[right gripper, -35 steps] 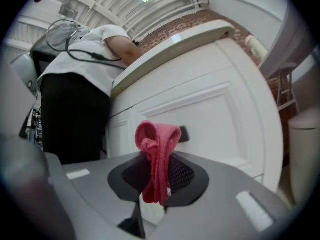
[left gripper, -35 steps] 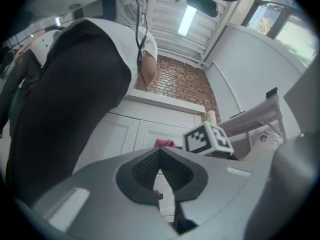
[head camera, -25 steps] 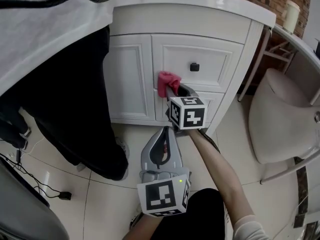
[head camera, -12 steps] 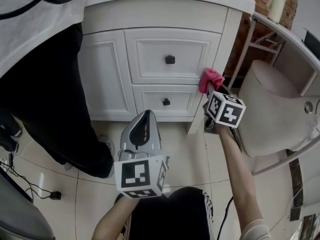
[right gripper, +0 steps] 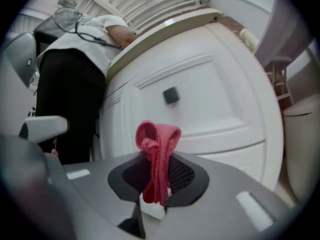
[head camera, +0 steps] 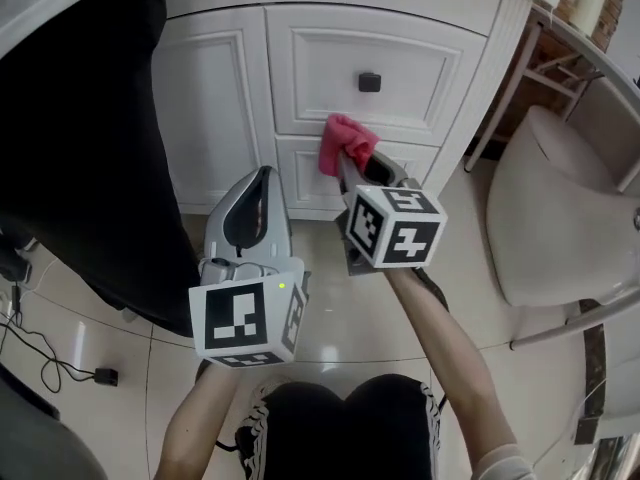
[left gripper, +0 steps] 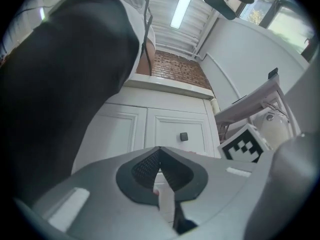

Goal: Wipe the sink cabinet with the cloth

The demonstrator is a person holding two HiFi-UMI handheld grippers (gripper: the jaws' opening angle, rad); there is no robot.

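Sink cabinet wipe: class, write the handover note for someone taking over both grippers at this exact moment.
Right gripper: shut on the pink cloth, bunched above the jaws, at the sink cabinet front just below the upper drawer's knob; contact can't be confirmed.
Left gripper: shut, empty, held low facing the cabinet.
Done: cloth gripped and brought to the drawers; nothing shows which parts are wiped.
Left: wipe across the drawer fronts and the panel beside them.

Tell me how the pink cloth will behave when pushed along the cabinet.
Probably floppy: the cloth is bunched and folded where the jaws pinch it. Likely light, since its loop stands above them without sagging. It should squash and drag against the cabinet rather than slide stiffly.
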